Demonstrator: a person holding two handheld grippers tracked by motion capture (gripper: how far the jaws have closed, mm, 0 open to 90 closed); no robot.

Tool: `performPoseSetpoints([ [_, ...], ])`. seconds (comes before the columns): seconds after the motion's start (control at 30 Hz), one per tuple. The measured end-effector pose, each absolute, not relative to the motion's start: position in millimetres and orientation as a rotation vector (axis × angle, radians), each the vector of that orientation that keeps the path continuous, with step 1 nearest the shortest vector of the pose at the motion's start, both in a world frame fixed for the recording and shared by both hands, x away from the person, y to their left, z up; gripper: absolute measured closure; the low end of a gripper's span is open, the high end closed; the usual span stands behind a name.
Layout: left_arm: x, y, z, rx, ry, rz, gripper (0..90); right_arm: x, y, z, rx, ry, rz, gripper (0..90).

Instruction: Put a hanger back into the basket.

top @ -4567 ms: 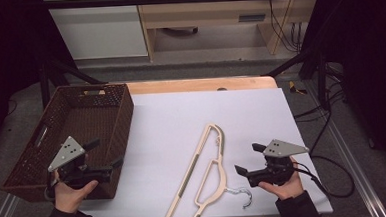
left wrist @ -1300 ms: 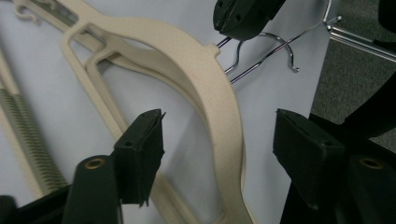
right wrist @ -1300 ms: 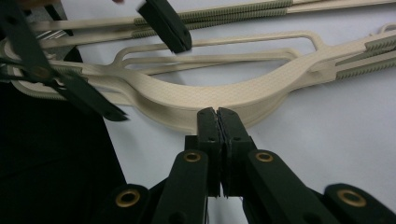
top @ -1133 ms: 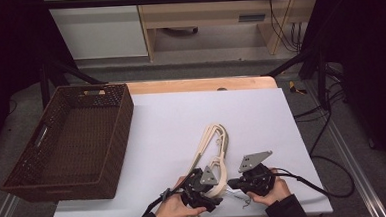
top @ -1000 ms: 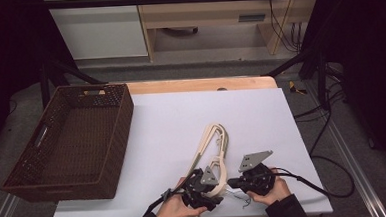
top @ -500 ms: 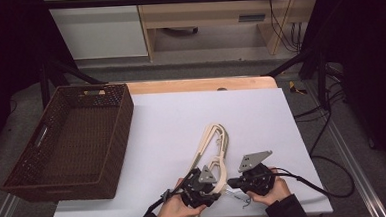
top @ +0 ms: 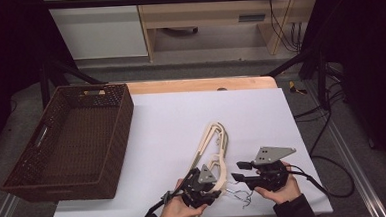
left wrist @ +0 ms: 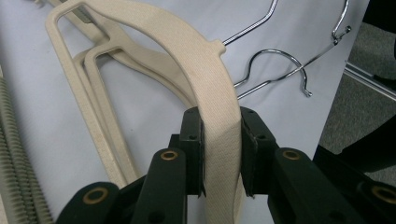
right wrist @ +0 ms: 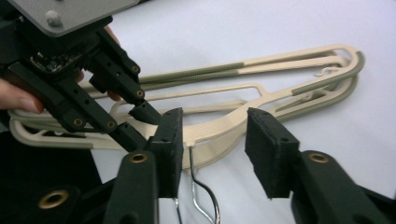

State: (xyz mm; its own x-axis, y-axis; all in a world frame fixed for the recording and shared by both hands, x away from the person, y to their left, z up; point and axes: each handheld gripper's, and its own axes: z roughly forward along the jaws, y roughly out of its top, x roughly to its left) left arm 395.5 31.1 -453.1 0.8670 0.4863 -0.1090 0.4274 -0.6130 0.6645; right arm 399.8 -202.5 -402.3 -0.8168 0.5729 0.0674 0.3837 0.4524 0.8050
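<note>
We have a small pile of beige hangers (top: 214,146) lying near the front edge of the white table (top: 171,119), right of the brown basket (top: 67,140). Our left gripper (top: 203,182) is clamped on the curved shoulder of the top hanger (left wrist: 205,79), the band pressed flat between both pads. Our right gripper (right wrist: 212,140) waits just beside it with its jaws apart, the neck of that hanger and its wire hook (right wrist: 198,186) sitting in the gap.

To do this well, we judge that the right gripper should close squarely on the plastic neck, not the thin hook, which would likely slip. Then we lift slowly and level, since the hangers underneath are nested and their hooks (left wrist: 275,70) may snag.
</note>
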Motion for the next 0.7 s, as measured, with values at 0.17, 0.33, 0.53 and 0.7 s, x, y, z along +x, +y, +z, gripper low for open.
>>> performPoseSetpoints([
  [0.17,396,28,-452,2.266,0.680,0.103,73.6,402,-201,-405,0.860,2.422,1.306,37.0],
  [0.33,396,32,-448,2.248,0.691,0.119,73.7,402,-202,-405,0.881,2.371,1.314,26.6],
  [0.53,400,44,-439,2.228,0.702,0.131,74.0,399,-213,-394,0.902,2.268,1.407,14.1],
  [0.7,402,57,-429,2.189,0.732,0.154,74.5,395,-228,-385,0.949,2.155,1.472,11.5],
])
